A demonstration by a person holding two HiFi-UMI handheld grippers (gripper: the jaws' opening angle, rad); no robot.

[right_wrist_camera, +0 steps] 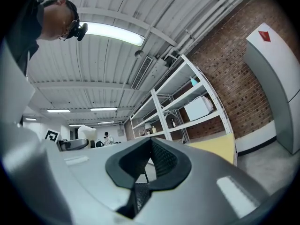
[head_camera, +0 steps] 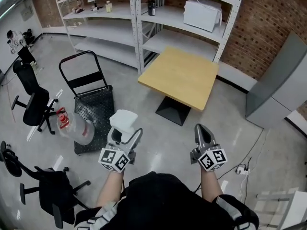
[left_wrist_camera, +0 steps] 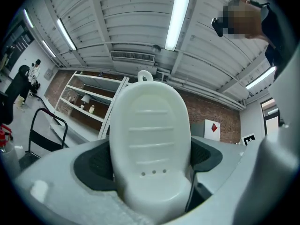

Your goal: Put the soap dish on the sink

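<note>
The white soap dish [head_camera: 123, 118] [left_wrist_camera: 150, 139] is standing upright in the left claw [head_camera: 125, 134], whose jaws are clamping its lower sides. In the left gripper view the dish is showing its ridged inner face and three small drain holes. It is hanging in the air over the grey floor [head_camera: 158, 143], close in front of the person. The right claw [head_camera: 201, 131] [right_wrist_camera: 149, 161] is hovering beside the left one and apart from it, with its jaws pressing together on nothing. Beyond the claws a wooden-topped bench [head_camera: 181, 75] is standing near white shelving [head_camera: 120, 32]. A black trolley [head_camera: 93, 107] and a clear water jug [head_camera: 74, 126] are sitting to the left.
</note>
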